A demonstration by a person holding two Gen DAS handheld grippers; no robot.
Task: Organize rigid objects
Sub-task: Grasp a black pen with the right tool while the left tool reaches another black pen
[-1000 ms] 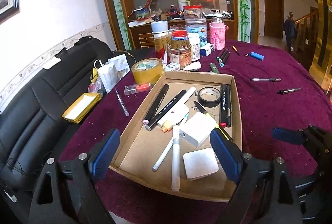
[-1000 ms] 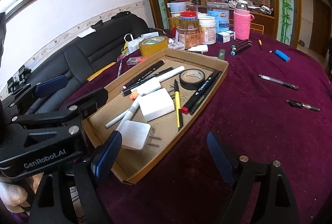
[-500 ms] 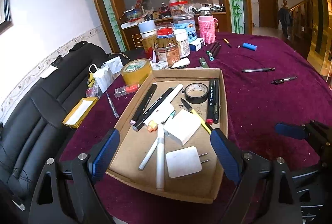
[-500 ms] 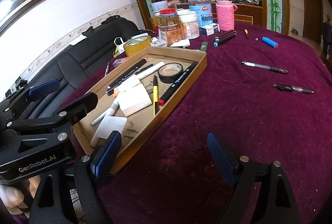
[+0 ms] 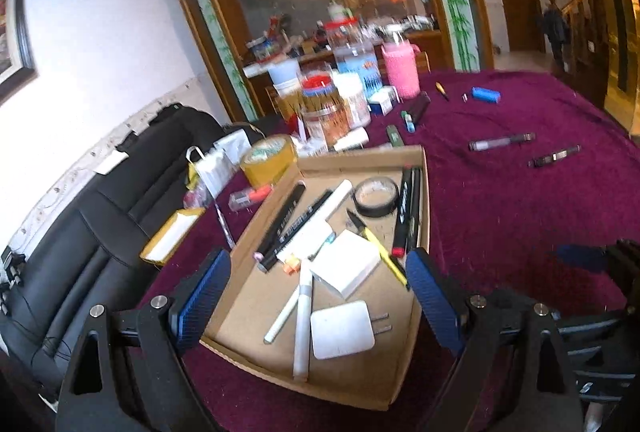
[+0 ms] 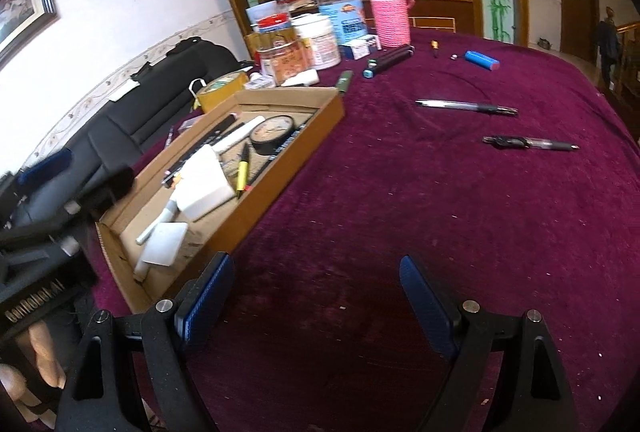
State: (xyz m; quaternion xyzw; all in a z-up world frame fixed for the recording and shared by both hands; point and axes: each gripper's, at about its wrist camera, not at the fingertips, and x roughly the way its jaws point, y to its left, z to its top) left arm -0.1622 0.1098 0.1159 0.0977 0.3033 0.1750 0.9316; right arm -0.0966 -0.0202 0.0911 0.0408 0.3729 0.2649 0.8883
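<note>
The shallow brown cardboard tray point(image 5: 420, 191) of pens and white chargers lay between the left gripper's point(image 5: 316, 296) spread, empty fingers. The right gripper's point(image 6: 316, 296) fingers, also spread and empty, hovered over bare maroon-clothed desk point(image 6: 440, 199) just right of the tray.

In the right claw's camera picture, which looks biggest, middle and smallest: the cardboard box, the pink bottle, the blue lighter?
1. cardboard box, though it lies nearest the camera
2. pink bottle
3. blue lighter

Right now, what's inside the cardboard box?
The cardboard box holds a black tape roll, black markers, a yellow pen, white markers, a white block and a white plug charger. Anything under the block stays hidden.
</note>
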